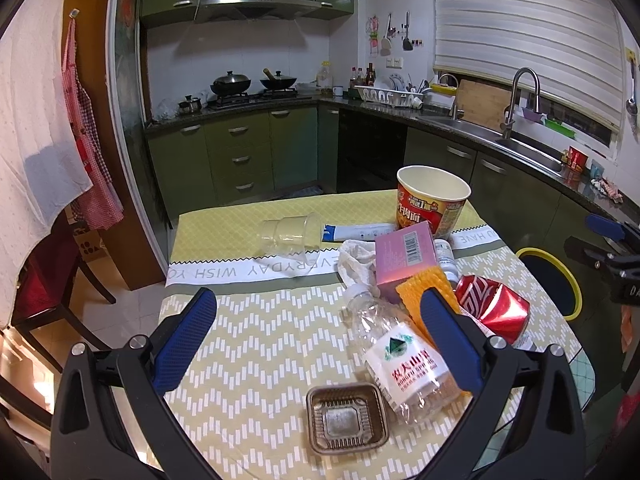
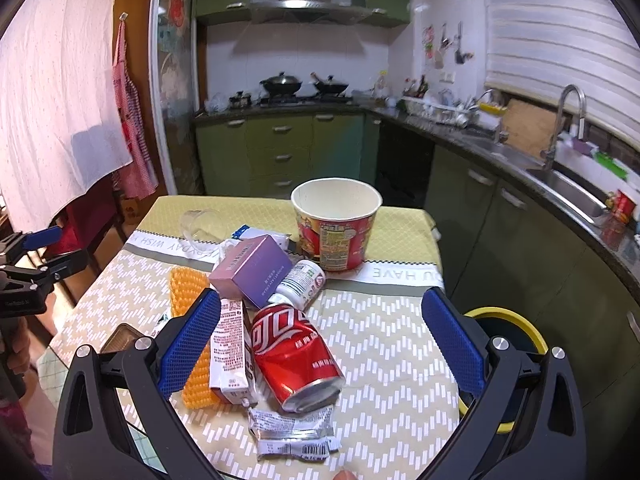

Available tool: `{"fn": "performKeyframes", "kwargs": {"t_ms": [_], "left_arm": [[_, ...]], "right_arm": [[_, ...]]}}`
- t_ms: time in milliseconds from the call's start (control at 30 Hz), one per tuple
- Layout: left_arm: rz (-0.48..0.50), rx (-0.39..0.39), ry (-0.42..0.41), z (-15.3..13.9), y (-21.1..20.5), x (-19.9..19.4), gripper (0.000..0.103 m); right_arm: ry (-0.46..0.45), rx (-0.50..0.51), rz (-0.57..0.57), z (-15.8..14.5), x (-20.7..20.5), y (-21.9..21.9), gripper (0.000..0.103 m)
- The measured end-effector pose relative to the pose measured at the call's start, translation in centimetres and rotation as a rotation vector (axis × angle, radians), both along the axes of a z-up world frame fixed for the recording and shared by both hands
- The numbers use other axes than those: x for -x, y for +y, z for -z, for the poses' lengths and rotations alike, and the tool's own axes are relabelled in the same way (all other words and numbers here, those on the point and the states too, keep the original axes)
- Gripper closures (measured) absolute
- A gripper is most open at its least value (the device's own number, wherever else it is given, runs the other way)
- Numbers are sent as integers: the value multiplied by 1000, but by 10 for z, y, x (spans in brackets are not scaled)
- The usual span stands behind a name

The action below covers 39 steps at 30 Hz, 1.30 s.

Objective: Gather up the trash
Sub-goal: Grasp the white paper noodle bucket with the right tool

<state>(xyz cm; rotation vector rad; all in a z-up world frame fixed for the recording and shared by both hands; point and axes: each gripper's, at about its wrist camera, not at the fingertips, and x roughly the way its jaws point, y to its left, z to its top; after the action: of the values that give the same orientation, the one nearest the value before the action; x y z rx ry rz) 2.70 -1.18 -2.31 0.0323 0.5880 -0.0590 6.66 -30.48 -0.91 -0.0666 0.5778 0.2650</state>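
Trash lies on a table with a yellow-green patterned cloth [image 1: 260, 320]. My left gripper [image 1: 318, 296] is open above it. A crushed clear water bottle [image 1: 392, 352] lies by its right finger, with a brown plastic tray [image 1: 346, 416] just below. My right gripper [image 2: 322, 298] is also open, hovering over a dented red soda can [image 2: 296, 356]. A small drink carton [image 2: 232, 356] and an orange sponge [image 2: 186, 288] lie by its left finger. A silver wrapper [image 2: 292, 432] lies in front of the can. A dark bin with a yellow rim [image 2: 504, 314] stands off the table's right edge.
Further back lie a purple box [image 2: 256, 272], a small white bottle [image 2: 302, 282], a crumpled tissue [image 1: 356, 260], a tipped clear cup [image 1: 290, 234], a blue-white wrapper [image 1: 356, 232] and an upright noodle cup [image 2: 336, 228]. Green kitchen cabinets and a sink stand behind. A chair [image 1: 48, 280] stands at the left.
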Motion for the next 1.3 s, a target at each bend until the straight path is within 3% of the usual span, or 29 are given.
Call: {"fn": "performKeyframes", "kwargs": {"t_ms": [133,267,433,567,633,700,800,900,1100,1300], "left_arm": [[2,-7,21,0,6,-28,6],[-3,1,41,1,13,-57,6],[9,17,65,9,15,-83,6],[17,10,95,19,18,-100,6],[16,10,105,22,21,-105,6],[15,9,112,25,25,-108,6],[15,6,120,28,29,-112,6],[21,6,125,28,30,-113,6],[30,9,127,26,28,-107,6],[35,0,104,16,23,-94,6]], "right_arm": [[105,-28,-49,-12,-50,-11,4],[239,-21,-3,-23,-135,-27,5],[452,-20,38,-7,-231,-35,31],[599,11,75,27,-291,-33,46],[646,39,89,44,-308,-29,63],[679,63,97,58,-322,-22,72],[714,90,102,73,-334,-17,76],[734,101,117,80,-340,-15,96],[754,63,119,78,-342,-23,98],[686,-14,123,29,-308,-55,98]]}}
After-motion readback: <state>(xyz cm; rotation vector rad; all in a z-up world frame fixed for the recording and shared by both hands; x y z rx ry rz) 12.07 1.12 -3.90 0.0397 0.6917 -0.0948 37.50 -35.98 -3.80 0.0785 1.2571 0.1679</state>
